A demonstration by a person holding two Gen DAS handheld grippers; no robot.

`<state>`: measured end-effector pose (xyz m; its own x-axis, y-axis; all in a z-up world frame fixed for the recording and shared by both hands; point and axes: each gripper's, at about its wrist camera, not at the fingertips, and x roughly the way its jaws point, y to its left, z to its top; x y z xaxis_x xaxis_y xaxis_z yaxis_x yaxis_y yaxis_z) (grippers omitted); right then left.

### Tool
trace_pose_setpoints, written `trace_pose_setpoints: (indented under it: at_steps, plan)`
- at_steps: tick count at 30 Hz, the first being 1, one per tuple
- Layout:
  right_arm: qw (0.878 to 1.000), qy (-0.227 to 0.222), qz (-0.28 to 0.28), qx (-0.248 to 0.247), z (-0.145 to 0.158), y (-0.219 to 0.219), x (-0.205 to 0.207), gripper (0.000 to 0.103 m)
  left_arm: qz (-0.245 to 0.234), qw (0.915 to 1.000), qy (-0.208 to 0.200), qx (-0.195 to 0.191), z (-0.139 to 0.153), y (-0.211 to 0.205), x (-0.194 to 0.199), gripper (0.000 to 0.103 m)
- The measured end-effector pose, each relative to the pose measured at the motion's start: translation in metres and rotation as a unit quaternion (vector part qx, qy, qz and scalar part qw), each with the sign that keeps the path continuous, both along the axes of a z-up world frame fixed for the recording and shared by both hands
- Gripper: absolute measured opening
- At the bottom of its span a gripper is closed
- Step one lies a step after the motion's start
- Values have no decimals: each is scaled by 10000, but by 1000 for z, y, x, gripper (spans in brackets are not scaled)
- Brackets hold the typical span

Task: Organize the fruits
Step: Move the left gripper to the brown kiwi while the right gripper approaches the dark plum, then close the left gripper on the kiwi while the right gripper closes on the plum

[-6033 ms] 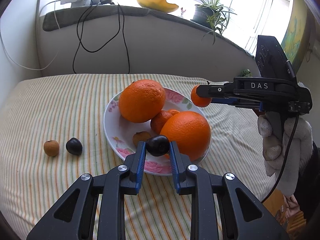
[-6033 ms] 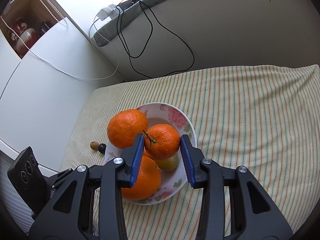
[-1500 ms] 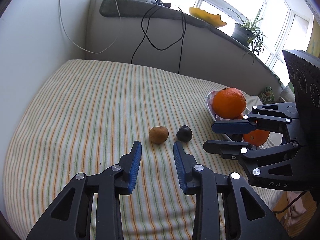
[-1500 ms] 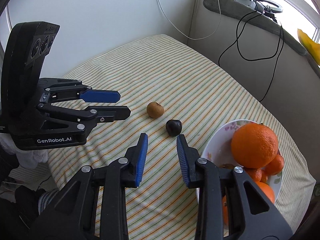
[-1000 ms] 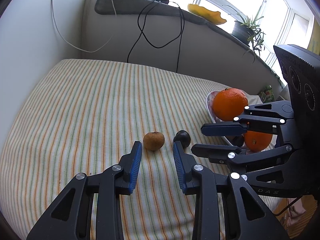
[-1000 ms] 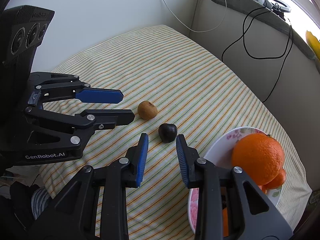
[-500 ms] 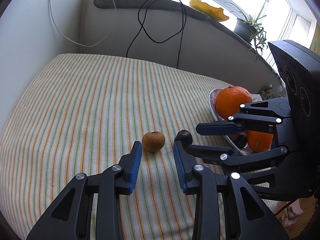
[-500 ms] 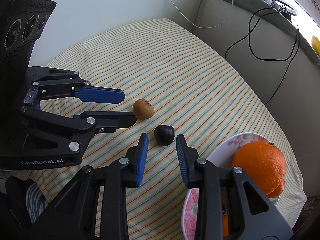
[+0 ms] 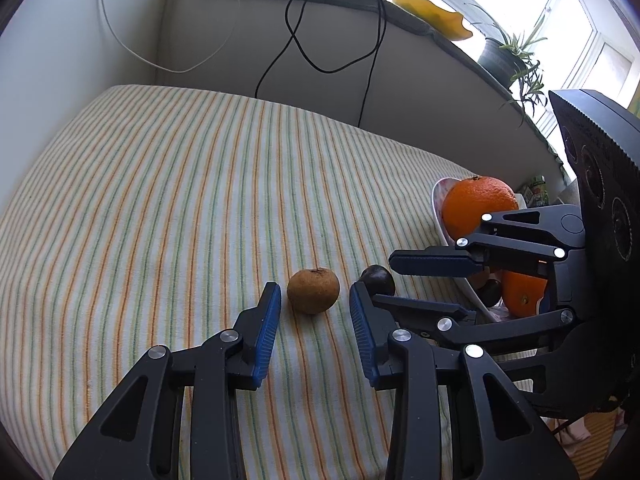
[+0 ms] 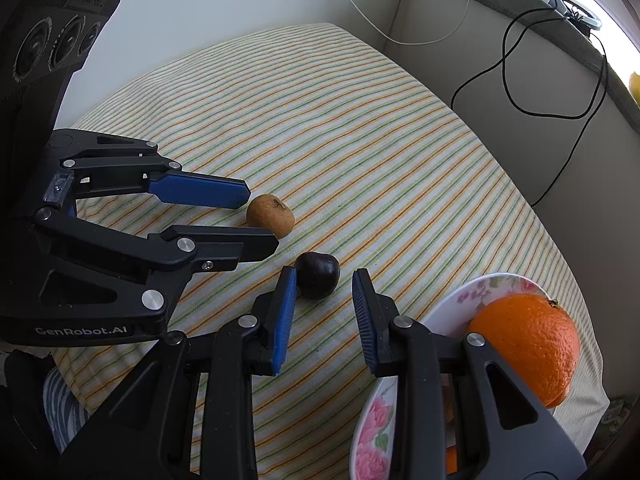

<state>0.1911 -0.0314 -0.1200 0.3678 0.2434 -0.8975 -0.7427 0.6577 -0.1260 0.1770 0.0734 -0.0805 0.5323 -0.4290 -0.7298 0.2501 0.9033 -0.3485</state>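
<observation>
1. Progress: oranges [image 10: 528, 344] sat in the flowered plate [image 10: 452, 308]; brown fruit [image 9: 313, 291] and dark fruit [image 10: 319, 275] lay loose on the striped table [image 9: 160, 200], just beside each other.
2. Left gripper [image 9: 314, 312] had just been opening, spread and empty, brown fruit just ahead of its tips.
3. Right gripper [image 10: 325, 292] spread, empty, dark fruit at its tips.
4. Obstruction: grippers crowded close; cables [image 9: 320, 40] and potted plant [image 9: 508, 56] well clear.

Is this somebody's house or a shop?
Probably a home: a striped tablecloth, a flowered plate of oranges, and a potted plant on the window ledge.
</observation>
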Motion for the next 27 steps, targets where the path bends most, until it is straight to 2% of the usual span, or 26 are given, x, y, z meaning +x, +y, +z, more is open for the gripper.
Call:
trace_pose_setpoints:
  at_steps: [6, 11, 16, 27]
  plan:
    - [9999, 75, 103, -68, -3, 5, 1, 30, -21, 10000, 0, 36, -2, -4, 3, 33]
    - [9998, 88, 139, -134, -8, 8, 0, 30, -5, 9999, -22, 98, -3, -4, 2, 26]
    - [9999, 108, 80, -93, -9, 8, -1, 25, 11, 9999, -35, 98, -2, -4, 2, 26]
    - [9999, 104, -5, 47, -9, 3, 1, 24, 151, 9995, -202, 165, 8, 6, -9, 26]
